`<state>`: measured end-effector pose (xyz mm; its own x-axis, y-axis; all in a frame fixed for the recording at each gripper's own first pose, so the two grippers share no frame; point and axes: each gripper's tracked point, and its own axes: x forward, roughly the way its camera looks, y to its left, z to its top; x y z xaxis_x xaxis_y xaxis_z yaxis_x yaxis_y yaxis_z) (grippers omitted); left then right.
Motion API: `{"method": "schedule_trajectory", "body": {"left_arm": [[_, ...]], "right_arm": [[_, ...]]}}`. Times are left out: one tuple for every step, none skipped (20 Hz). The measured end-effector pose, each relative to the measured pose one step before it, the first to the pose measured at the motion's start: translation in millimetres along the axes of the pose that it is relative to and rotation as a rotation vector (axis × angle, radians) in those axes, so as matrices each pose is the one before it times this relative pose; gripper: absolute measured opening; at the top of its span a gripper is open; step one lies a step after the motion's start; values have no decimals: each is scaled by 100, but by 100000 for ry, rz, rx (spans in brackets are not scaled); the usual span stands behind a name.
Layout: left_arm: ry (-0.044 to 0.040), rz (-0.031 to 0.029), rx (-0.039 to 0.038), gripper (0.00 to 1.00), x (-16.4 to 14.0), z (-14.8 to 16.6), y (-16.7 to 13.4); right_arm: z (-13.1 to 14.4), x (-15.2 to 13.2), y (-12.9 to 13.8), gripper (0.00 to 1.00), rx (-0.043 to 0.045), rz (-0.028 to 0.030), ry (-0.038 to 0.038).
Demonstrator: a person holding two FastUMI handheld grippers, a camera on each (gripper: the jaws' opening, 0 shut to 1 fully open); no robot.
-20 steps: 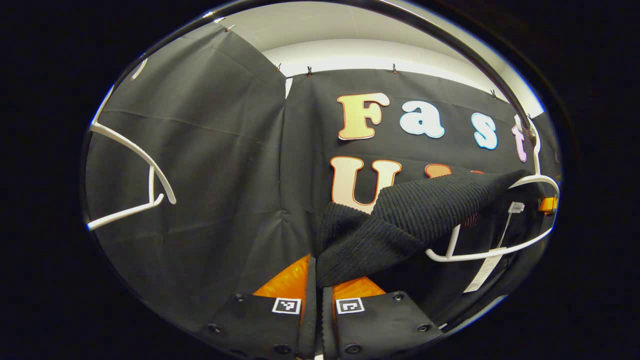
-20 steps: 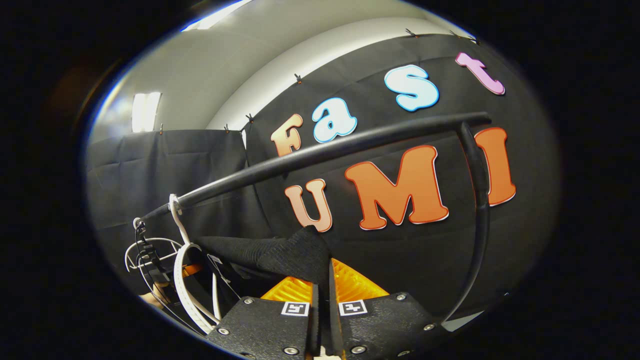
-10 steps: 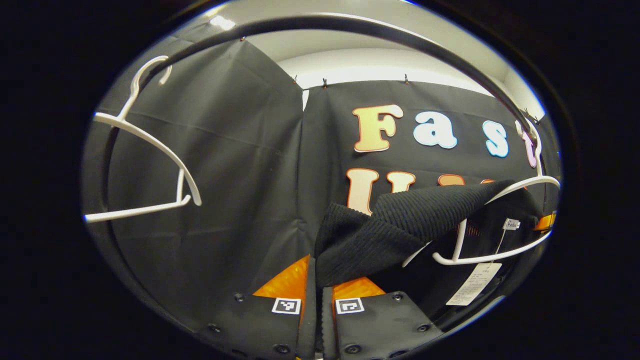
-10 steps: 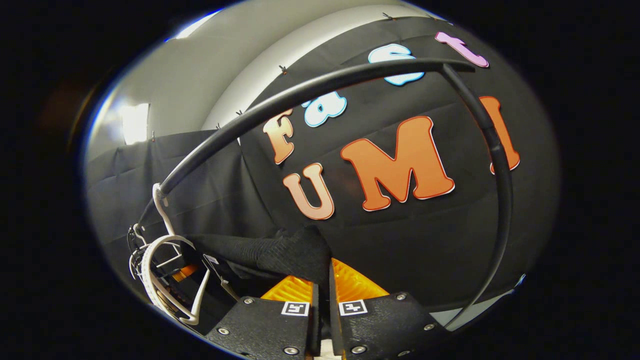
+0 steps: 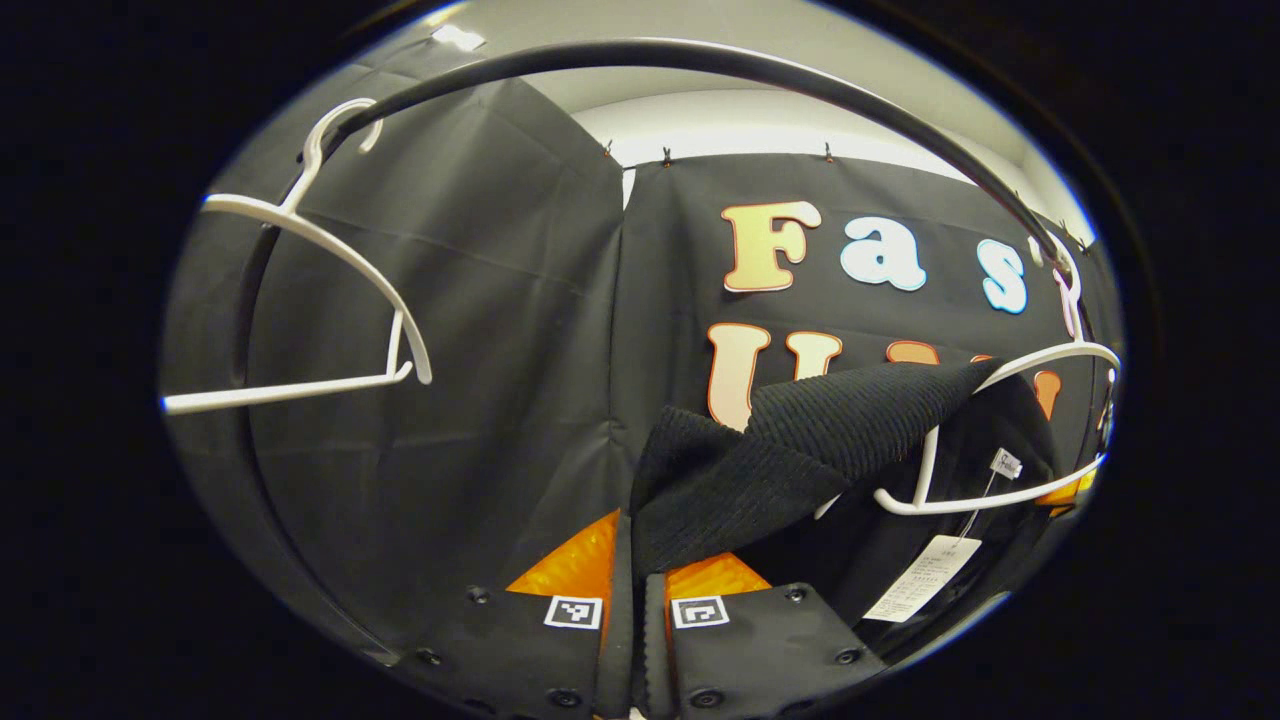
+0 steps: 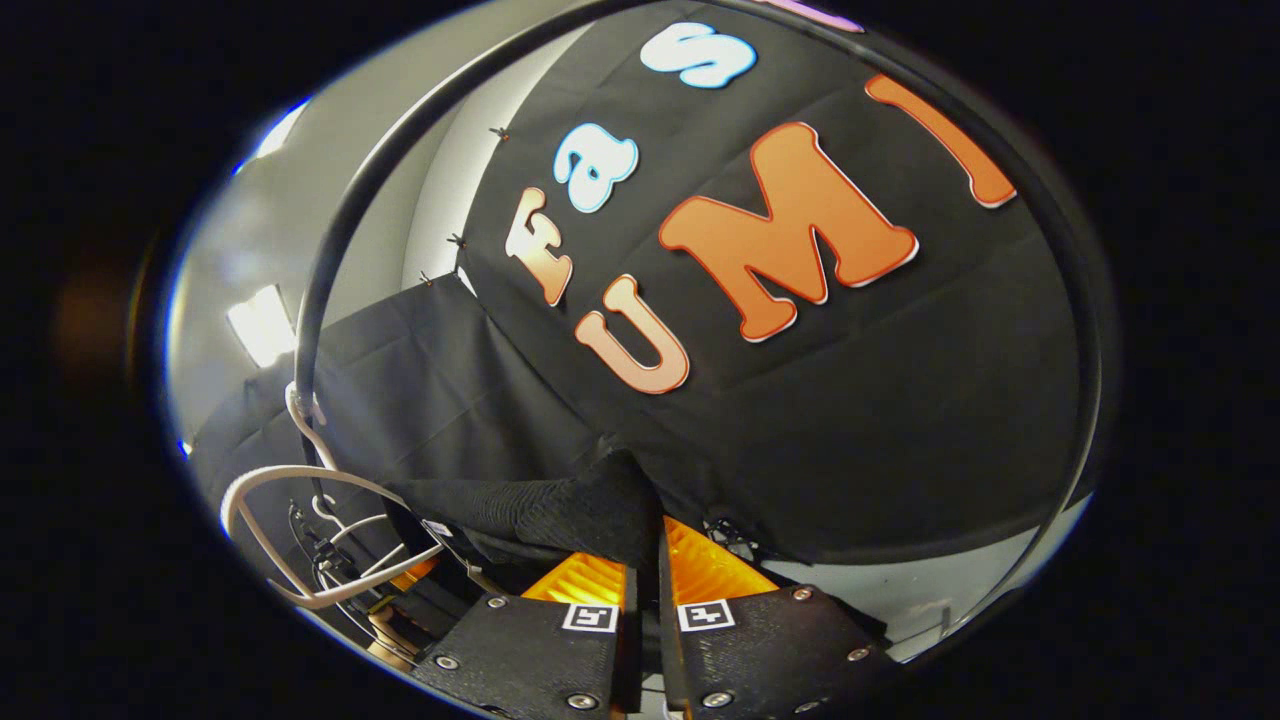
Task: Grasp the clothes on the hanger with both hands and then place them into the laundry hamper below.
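A black ribbed knit garment [image 5: 800, 440] hangs partly over a white hanger [image 5: 1000, 497] at the right of the left gripper view, with a paper tag [image 5: 920, 580] dangling under it. My left gripper [image 5: 640, 572] is shut on the garment's near edge, and the cloth runs up from between the fingers. In the right gripper view my right gripper [image 6: 648, 562] is shut on another part of the same garment [image 6: 545, 510], which stretches left toward the white hanger [image 6: 300, 500].
A black clothes rail [image 5: 700, 60] arcs overhead and an empty white hanger [image 5: 320, 250] hangs from it at the left. In the right gripper view the rail [image 6: 320, 270] loops around the scene, with grey floor [image 6: 900, 600] low at the right.
Both grippers have stayed shut on the garment. The rail and hangers have risen in both views, the right gripper view has rolled, and more of the hanger's upper arm is bare.
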<state>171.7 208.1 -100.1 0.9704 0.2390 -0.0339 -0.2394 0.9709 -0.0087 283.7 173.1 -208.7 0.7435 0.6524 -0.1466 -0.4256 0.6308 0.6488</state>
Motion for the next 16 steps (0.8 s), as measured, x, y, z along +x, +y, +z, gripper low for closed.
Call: {"method": "schedule_trajectory", "body": {"left_arm": [[680, 297, 290, 12, 173, -255, -22], [437, 310, 1087, 12, -72, -225, 63], [490, 268, 907, 12, 10, -141, 47], [556, 118, -72, 12, -7, 71, 93], [556, 113, -998, 12, 28, 90, 81], [1055, 429, -987, 12, -56, 107, -58], [104, 638, -711, 12, 16, 247, 51], [-171, 497, 192, 12, 104, -65, -20], [-445, 875, 593, 12, -3, 98, 222], [-1175, 745, 85, 12, -203, 166, -33], [-1737, 696, -20, 12, -47, 512, 49], [-1842, 1127, 166, 12, -109, 191, 184], [-1599, 1226, 477, 12, 20, 415, 253], [-562, 1115, 805, 12, 395, 239, 619], [574, 562, 1313, 12, -32, -136, 395], [1144, -132, 1177, 11, -450, -340, 381]], "right_arm": [[-976, 567, -520, 7, 2644, 70, 1728], [-1280, 662, -473, 7, 1656, -306, 1487], [-1346, 675, -470, 7, 865, -896, 2207], [-1368, 552, -190, 8, 323, -744, 2138], [-1349, 544, -171, 7, 523, -321, 1787], [-682, 532, 343, 8, 1049, -76, 1400], [-792, 518, 97, 7, 1633, 125, 854], [-694, 519, 175, 7, 1696, 244, 588], [-660, 552, 83, 7, 1766, -106, 259], [-942, 426, -139, 7, 1288, -346, 75], [-738, 536, 34, 7, 1128, -42, -240], [-584, 406, 404, 7, 1319, 221, -328], [-357, 610, 276, 7, 1351, 186, -215], [-574, 825, 342, 7, 895, -176, -97], [-657, 815, 95, 7, -330, -642, 336], [-922, 538, 167, 7, -1127, -736, 1090]]}}
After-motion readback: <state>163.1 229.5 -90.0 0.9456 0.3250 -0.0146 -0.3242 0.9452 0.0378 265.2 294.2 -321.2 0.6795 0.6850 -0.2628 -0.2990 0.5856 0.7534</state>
